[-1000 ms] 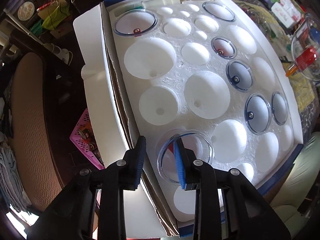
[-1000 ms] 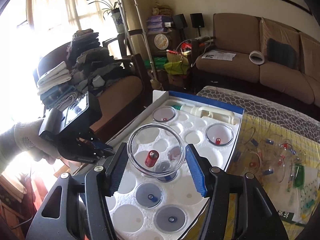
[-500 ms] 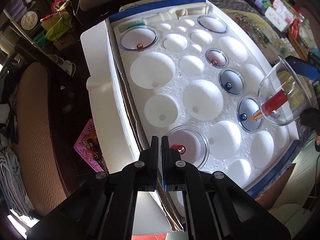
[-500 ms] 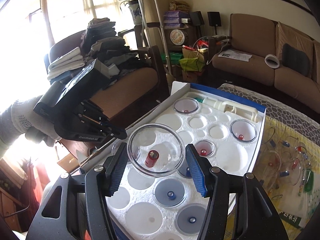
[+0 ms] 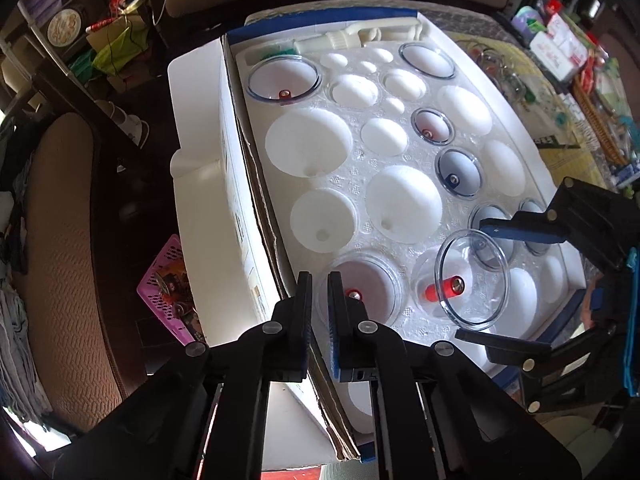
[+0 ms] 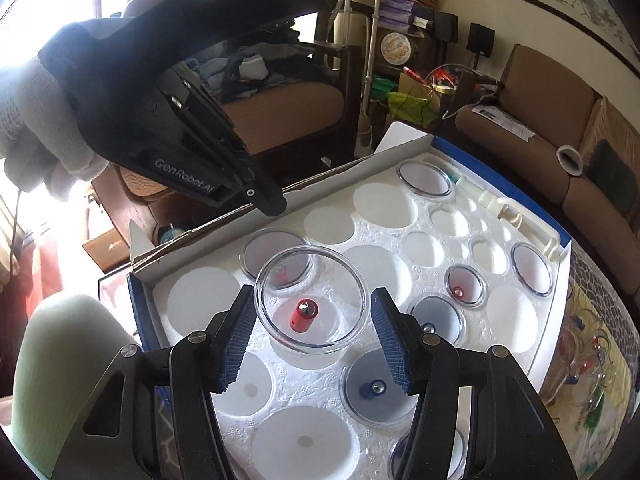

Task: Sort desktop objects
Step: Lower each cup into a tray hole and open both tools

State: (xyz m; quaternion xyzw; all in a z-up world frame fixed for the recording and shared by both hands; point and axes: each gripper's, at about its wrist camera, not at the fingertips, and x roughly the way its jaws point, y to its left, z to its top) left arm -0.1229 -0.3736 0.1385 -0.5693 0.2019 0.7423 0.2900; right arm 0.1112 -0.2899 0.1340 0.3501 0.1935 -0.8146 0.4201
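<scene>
A white foam tray with round sockets fills the left wrist view. My left gripper hovers above the tray's near left edge, its jaws opening by a narrow gap with nothing between them. Just beyond its tips a clear cup with a red valve sits in a socket. My right gripper is shut on another clear cup with a red valve, tilted just above the neighbouring socket. That held cup shows to the right of the seated one. The left gripper hangs over the tray's far side in the right wrist view.
Several smaller cups with red or blue valves sit in sockets on the right side. A white pump lies along the tray's far edge. The open box lid stands at the left. Loose cups lie on the patterned tablecloth.
My left gripper let go of the seated cup's rim, closed, rose a little and parted slightly. My right gripper carried its cup down and across to the socket beside it.
</scene>
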